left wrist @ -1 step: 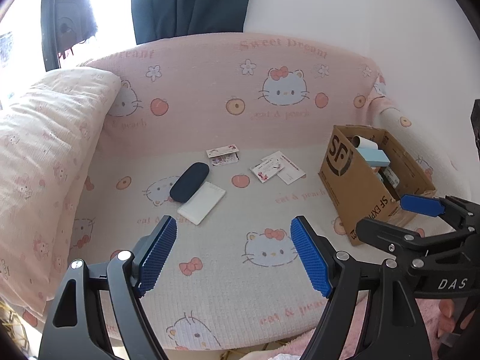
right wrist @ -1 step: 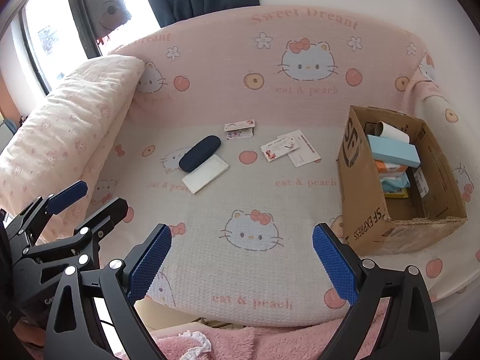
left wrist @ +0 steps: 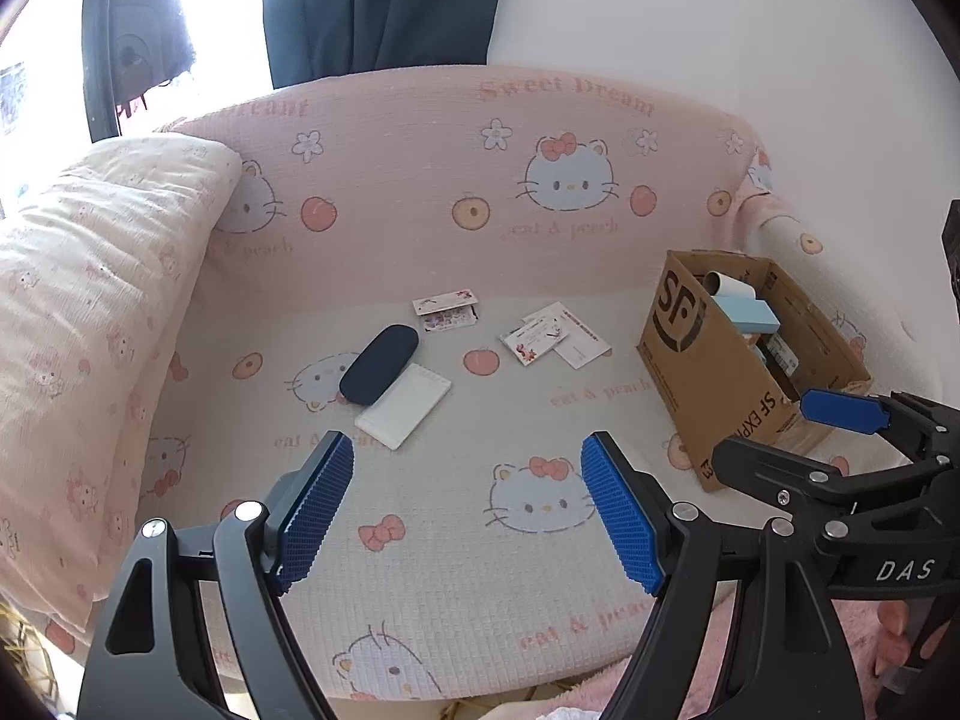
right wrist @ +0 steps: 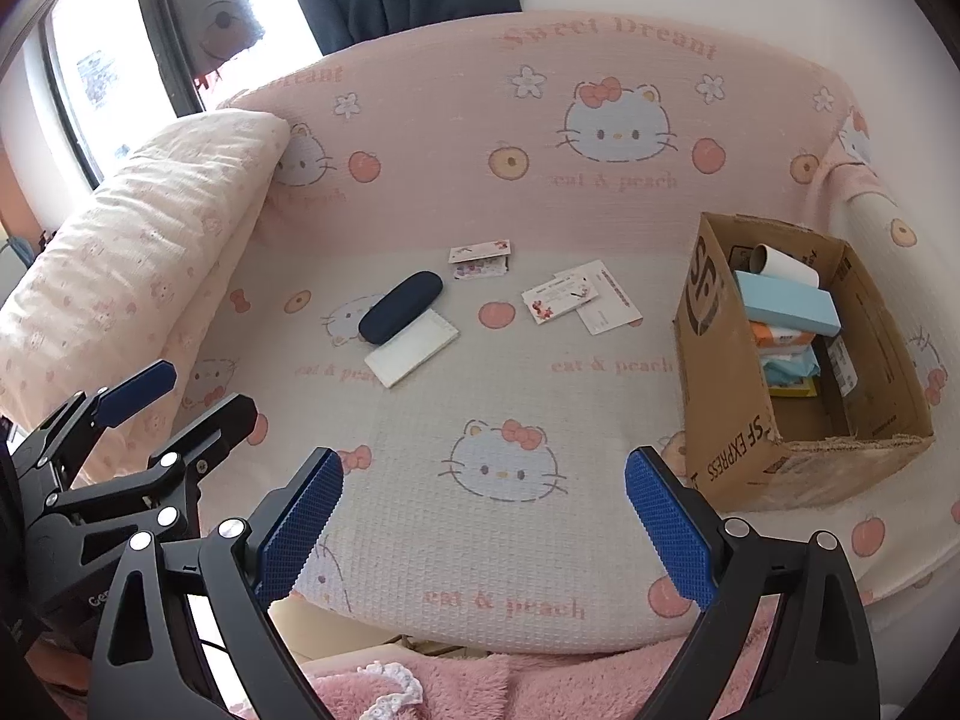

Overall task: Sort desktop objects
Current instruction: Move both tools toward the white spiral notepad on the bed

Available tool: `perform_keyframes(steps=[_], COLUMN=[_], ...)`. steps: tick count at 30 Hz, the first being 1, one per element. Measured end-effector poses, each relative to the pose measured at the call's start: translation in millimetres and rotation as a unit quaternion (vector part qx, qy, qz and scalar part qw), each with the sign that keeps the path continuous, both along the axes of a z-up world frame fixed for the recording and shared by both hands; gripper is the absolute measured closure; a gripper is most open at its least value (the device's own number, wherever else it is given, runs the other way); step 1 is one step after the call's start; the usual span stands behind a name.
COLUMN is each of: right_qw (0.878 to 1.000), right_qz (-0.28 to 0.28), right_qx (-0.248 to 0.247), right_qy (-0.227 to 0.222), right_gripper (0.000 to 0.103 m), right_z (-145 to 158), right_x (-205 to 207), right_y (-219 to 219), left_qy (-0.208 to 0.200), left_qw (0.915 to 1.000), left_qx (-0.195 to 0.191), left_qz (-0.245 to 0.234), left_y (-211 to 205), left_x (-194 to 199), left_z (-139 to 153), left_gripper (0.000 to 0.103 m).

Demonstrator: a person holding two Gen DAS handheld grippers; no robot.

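Covering a small sofa, a pink cartoon-cat blanket carries a dark glasses case leaning on a white notepad, loose cards, and a cardboard box at right. Both tongs, left and right, hover open and empty. What looks like a plush toy sits by the bright window.

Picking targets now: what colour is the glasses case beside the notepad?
Dark navy blue, plain. The glasses case shows best in the right wrist view.
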State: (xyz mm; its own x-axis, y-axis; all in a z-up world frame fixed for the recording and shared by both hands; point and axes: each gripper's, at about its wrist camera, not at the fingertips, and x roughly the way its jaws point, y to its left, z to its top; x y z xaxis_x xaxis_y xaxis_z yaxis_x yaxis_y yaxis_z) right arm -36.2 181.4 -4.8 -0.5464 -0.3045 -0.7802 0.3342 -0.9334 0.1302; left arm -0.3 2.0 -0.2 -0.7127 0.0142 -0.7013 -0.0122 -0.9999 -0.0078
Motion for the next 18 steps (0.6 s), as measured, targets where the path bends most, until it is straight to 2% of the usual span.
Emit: perform_keyframes(steps=[3, 5, 10, 13, 18], right_qw=[1.000, 1.000, 1.000, 1.000, 1.000], right_qz=[-0.004, -0.009, -0.017, -0.018, -0.019], right_qx=[0.007, 0.006, 0.002, -0.003, -0.010], right_qy=[0.005, 0.003, -0.004, -0.010, -0.020], right_gripper=[0.008, 0.008, 0.008, 0.008, 0.008], right_z=[-3.5, -4.3, 0.4, -2.2, -9.8], right_x=[0.7, -0.5, -2.0, -8.7, -18.7], right_y=[2.7, 3.0, -1.3, 1.1, 5.3], left_qy=[0.002, 0.000, 0.015, 0.005, -0.009], left_qw=[0.9999, 0.9998, 0.9998, 0.9997, 0.9997], left_qx=[-0.009, 0.014, -0.010, -0.021, -0.017], left_qz=[-0.012, -0.013, -0.003, 0.007, 0.012], left_y=[4.3, -6.5, 5.6, 12.9, 7.7], left_x=[-2.0, -7.2, -0.8, -5.2, -15.1], left_z=[-0.8, -0.6, -1.4, -4.8, -16.7], left_gripper=[0.021, 0.021, 0.021, 0.021, 0.021])
